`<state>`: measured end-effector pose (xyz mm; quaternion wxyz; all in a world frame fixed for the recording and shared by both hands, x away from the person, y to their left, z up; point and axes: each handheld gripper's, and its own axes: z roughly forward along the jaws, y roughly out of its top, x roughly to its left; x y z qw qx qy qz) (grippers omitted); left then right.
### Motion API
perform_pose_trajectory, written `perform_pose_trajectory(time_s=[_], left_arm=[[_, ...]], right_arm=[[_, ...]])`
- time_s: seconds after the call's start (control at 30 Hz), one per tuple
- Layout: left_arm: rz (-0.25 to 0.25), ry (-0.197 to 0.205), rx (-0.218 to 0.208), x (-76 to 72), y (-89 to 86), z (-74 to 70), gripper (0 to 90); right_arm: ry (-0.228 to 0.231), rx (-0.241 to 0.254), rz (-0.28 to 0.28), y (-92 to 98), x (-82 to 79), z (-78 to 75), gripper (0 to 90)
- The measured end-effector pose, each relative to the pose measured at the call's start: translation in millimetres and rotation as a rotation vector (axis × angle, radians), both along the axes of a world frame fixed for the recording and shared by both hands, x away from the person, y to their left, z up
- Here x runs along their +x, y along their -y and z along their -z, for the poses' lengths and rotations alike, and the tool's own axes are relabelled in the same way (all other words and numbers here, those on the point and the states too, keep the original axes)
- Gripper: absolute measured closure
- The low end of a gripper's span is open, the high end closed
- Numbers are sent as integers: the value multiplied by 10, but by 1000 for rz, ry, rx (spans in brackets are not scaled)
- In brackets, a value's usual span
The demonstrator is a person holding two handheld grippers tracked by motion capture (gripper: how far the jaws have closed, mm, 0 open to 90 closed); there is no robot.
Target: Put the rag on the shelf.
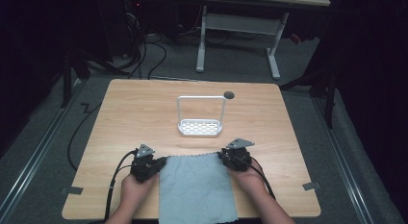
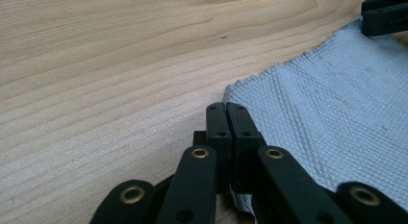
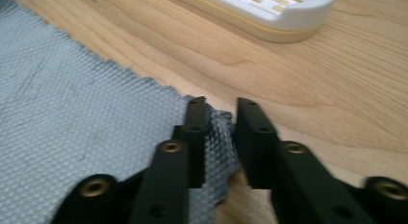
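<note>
Although the grey cloth (image 1: 197, 188) lay flat on the table (image 1: 120, 118) with its near edge hanging over the person's side, both far corners were already being worked. Nearest, the person's hands came in under the two tools. The left tool (image 2: 226, 108) was clenched, its jaws pressed together at the cloth's far left corner; the fabric ran off to its right and slipped beneath the jaws, though whether any was pinched between them could not be told. The right tool (image 3: 219, 113) stood with its jaws slightly parted, a bunched fold of the cloth's far right corner sitting between them and resting against the left jaw, so the grip looked not yet closed. Between the tools the cloth spread smooth and unfolded. Beyond the tools, well apart from the cloth, a white slotted rack (image 1: 200, 127) with a tall wire handle stood on the table, and farther off a small dark hole (image 1: 229, 94) marked the table's far edge. By this judgement the work was at its start: corners found, one clamped, lifting or folding all left.
</note>
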<state>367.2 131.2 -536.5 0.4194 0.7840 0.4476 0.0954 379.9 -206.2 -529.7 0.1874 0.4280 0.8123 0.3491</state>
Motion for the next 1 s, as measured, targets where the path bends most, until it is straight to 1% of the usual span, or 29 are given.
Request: perform_pose_trajectory(time_s=[0.03, 0.1, 0.13, 0.17, 0.23, 0.27, 0.3, 0.33, 0.4, 0.43, 0.47, 0.5, 0.57, 0.6, 0.67, 0.7, 0.73, 0.83, 0.9, 1.0], left_arm=[[0, 1, 1, -2, 2, -1, 895], [5, 8, 3, -14, 4, -8, 895], [7, 22, -1, -26, 2, -17, 895], [10, 30, -5, -37, -4, -33, 895], [11, 52, -23, -56, -11, -61, 895], [10, 66, -35, -67, -16, -80, 895], [9, 82, -48, -82, -23, -105, 895], [8, 94, -59, -95, -26, -123, 895], [7, 117, -73, -121, -35, -154, 894], [3, 138, -88, -142, -47, -183, 895], [3, 138, -88, -142, -47, -183, 895], [1, 147, -98, -151, -55, -197, 895], [-4, 163, -115, -169, -67, -225, 895], [-5, 170, -119, -176, -68, -234, 894], [-5, 199, -120, -202, -63, -265, 894], [-4, 216, -124, -216, -59, -290, 895], [-6, 229, -132, -227, -58, -311, 895], [-13, 272, -150, -261, -61, -380, 895], [-18, 292, -161, -271, -67, -424, 894], [-25, 331, -171, -285, -55, -496, 895]], right_arm=[[2, 2, -21, -27, -24, 3, 876], [3, -1, -24, -33, -34, 3, 881], [5, -2, -26, -33, -46, 2, 883], [24, 33, -22, -11, -85, 7, 885], [43, 37, -13, 2, -128, -18, 884], [43, 37, -13, 2, -128, -18, 884], [63, 44, -12, 23, -147, -49, 884], [78, 76, -5, 53, -176, -97, 885], [108, 105, 2, 92, -223, -162, 885], [136, 111, 3, 114, -272, -214, 885], [136, 111, 3, 114, -272, -214, 885], [157, 126, 9, 135, -312, -256, 885], [165, 132, 9, 143, -325, -272, 885], [173, 145, 10, 151, -346, -298, 886], [190, 160, 11, 160, -374, -340, 885], [212, 169, 11, 168, -400, -384, 886], [212, 169, 11, 168, -400, -384, 886], [242, 187, 18, 181, -434, -453, 886], [268, 197, 22, 185, -453, -498, 886], [312, 199, 27, 187, -481, -569, 886]])
